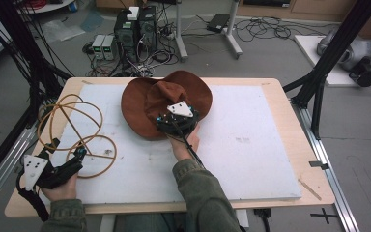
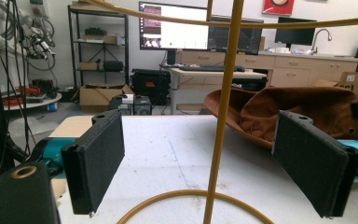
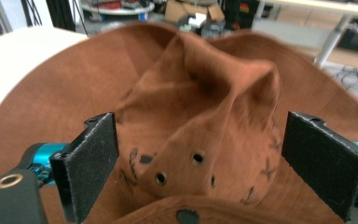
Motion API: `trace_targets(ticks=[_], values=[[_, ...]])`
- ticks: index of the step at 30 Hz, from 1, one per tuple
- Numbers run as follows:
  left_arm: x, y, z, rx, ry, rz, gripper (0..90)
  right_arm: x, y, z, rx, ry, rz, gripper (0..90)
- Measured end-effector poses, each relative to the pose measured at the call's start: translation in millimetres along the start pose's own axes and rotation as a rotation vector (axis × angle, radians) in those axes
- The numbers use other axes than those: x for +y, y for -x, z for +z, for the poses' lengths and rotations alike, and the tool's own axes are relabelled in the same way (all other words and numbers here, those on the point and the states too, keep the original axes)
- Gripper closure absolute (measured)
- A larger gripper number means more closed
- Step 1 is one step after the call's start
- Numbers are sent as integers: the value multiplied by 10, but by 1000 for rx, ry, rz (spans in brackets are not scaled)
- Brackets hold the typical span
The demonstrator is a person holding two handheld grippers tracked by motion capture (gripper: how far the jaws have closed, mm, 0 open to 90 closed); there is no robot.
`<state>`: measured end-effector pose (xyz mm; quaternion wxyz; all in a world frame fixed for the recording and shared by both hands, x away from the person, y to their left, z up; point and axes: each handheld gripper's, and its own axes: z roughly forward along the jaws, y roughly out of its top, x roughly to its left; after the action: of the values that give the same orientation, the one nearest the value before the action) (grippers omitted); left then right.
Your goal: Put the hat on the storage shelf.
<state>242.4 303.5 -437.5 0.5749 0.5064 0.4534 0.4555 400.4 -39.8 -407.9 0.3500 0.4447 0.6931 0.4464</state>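
The right gripper [image 3: 200, 168] is hovering jaws-wide around the crumpled crown of the brown hat [image 3: 205, 107] at the table's far middle, nothing pinched yet. The left gripper [image 2: 205, 163] is sitting spread around the yellow wire frame [image 2: 223, 116]. Looks like everything's still to do.

olive sleeves [image 1: 207, 193], black fingers [image 3: 91, 163], teal fittings
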Motion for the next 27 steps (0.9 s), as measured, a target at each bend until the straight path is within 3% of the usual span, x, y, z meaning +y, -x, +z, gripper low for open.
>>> trace_targets(ticks=[6, 10, 11, 13, 17, 18, 19, 20, 21, 23, 27], values=[[-7, -4, 11, -2, -5, -2, 172, -136, 4, 214, -23, -59, 40, 109], [2, -4, 8, -2, -1, 1, 172, -180, 15, 296, -47, -56, 57, 116], [2, -6, 7, -2, -1, 1, 171, -190, 19, 320, -49, -45, 53, 226], [-2, -7, 12, -4, -2, 2, 171, -191, 20, 329, -40, -42, 46, 252], [-6, 4, 20, -11, -4, 3, 172, -187, 29, 356, -52, -57, 36, 463], [-3, 7, 18, -13, -2, 3, 172, -187, 29, 356, -52, -57, 36, 463], [1, 9, 18, -14, 0, 3, 172, -180, 42, 356, -34, -65, 34, 609], [3, 10, 18, -15, 1, 3, 172, -180, 42, 356, -34, -65, 34, 609], [4, 10, 18, -16, 1, 4, 172, -173, 64, 360, 0, -83, 59, 749], [0, 7, 16, -14, 0, 3, 172, -179, 81, 371, 8, -103, 70, 849], [0, 3, 16, -13, 3, 1, 172, -176, 133, 375, 28, -126, 108, 890]])
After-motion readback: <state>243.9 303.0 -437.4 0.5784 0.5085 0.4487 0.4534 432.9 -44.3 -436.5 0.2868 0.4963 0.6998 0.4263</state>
